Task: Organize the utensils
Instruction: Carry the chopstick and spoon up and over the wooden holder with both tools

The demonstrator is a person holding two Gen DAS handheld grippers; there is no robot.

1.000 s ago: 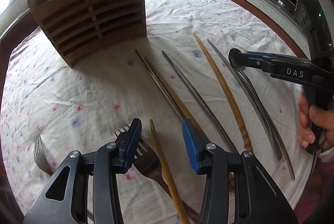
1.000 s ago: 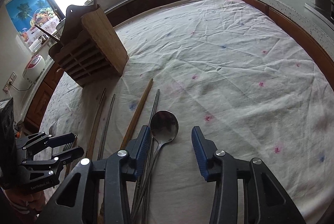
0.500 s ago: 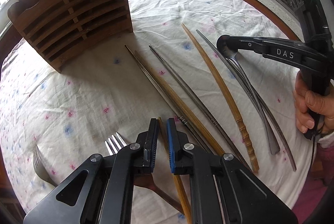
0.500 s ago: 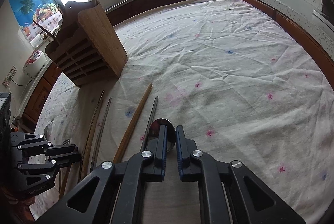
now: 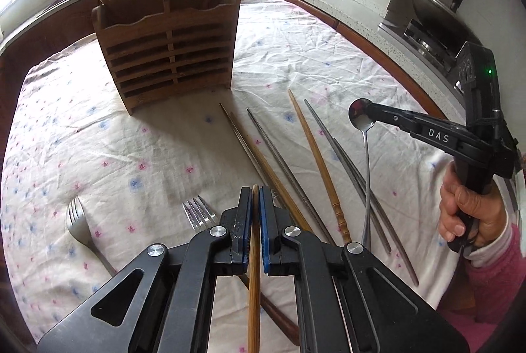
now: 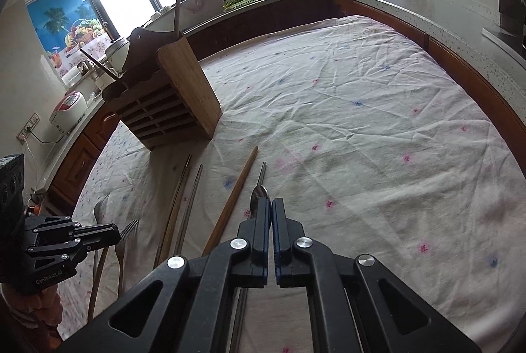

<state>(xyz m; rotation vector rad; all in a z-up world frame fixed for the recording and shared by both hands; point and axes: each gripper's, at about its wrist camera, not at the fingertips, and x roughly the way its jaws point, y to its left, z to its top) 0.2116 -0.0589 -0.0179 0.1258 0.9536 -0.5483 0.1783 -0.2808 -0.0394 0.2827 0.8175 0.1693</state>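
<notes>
Two tools are loaded: my left gripper (image 5: 255, 214) has its jaws closed on a wooden chopstick (image 5: 253, 280), long axis running along the jaws and pointing at the wooden holder (image 5: 167, 53), which stands straight ahead, well apart. My right gripper (image 6: 272, 218) pinches the spoon (image 5: 361, 122) by its bowl, handle drooping toward the tabletop (image 6: 361, 122); the holder lies ahead to its left, so I judge the left hand better aligned.

Wooden chopstick (image 5: 253, 270) clamped, pointing forward. Metal spoon (image 5: 361, 119) held by bowl, handle hanging. Slatted wooden holder (image 5: 167, 53) upright on cloth.
</notes>
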